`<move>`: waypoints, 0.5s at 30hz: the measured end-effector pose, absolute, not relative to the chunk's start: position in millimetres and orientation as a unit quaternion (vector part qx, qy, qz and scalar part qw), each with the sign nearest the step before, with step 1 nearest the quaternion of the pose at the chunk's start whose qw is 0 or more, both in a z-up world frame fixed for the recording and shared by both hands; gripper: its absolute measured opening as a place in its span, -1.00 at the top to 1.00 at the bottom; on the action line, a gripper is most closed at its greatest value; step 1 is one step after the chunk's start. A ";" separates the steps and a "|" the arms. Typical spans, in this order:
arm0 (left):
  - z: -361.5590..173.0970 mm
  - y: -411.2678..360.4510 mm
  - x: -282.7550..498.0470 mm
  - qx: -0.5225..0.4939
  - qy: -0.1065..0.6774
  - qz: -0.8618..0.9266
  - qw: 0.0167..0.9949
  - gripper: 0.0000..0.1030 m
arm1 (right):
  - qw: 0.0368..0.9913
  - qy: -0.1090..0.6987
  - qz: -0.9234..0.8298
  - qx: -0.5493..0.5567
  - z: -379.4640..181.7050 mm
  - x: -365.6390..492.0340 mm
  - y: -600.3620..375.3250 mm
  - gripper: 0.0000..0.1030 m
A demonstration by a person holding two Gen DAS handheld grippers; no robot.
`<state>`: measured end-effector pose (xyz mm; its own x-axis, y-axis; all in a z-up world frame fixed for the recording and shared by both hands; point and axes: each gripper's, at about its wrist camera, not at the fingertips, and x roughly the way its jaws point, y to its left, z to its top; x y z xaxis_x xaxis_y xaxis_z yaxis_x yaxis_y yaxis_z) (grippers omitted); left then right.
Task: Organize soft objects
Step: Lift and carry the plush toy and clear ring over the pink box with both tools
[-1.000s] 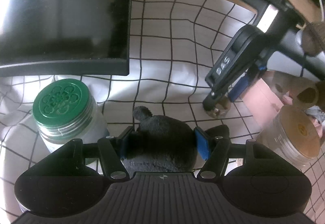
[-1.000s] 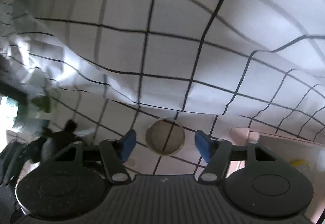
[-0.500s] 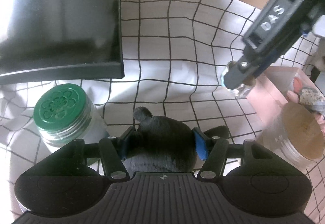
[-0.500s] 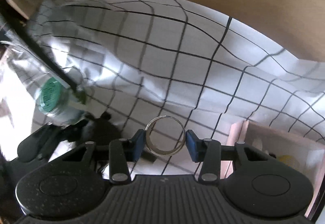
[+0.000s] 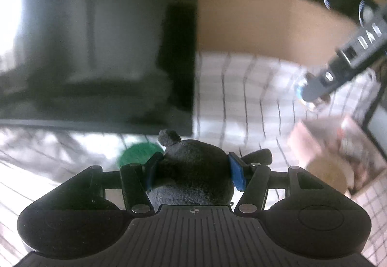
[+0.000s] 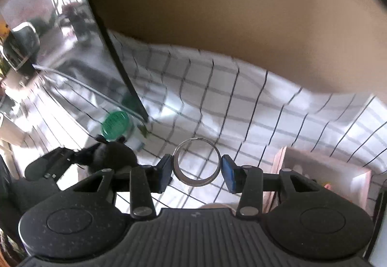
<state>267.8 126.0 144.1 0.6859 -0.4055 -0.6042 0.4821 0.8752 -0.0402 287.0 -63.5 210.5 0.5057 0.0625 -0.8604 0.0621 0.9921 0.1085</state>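
Biggest thing around is the dark monitor (image 5: 96,37) looming over the tabletop (image 6: 241,13) with its white grid cloth (image 6: 205,97), then the pink box (image 6: 321,165) off to the right, which I'm guessing is where the soft stuff goes. The left gripper (image 5: 193,170) has its fingers clamped on the black plush toy (image 5: 193,170), held up off the cloth near the green-lidded jar (image 6: 115,125), so this looks like the carry step and next it needs swinging over the box before letting go. The right gripper (image 6: 197,171) is pinched on a small clear glass (image 6: 197,161), also lifted, which probably wants parking out of the way.

Dark plush toy (image 5: 193,170) clamped between blue pads (image 5: 236,172)
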 end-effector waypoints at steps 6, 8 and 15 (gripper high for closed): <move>193.3 122.9 258.7 0.049 0.269 -0.246 0.930 -0.22 | 0.891 0.449 -0.011 0.071 248.2 255.8 -77.0 0.15; 199.7 114.1 255.7 0.049 0.263 -0.258 0.928 -0.22 | 0.894 0.441 -0.021 0.078 253.1 245.3 -88.0 0.15; 200.2 61.0 245.0 0.060 0.267 -0.317 0.908 -0.23 | 0.901 0.419 -0.062 0.097 261.5 209.3 -129.2 0.15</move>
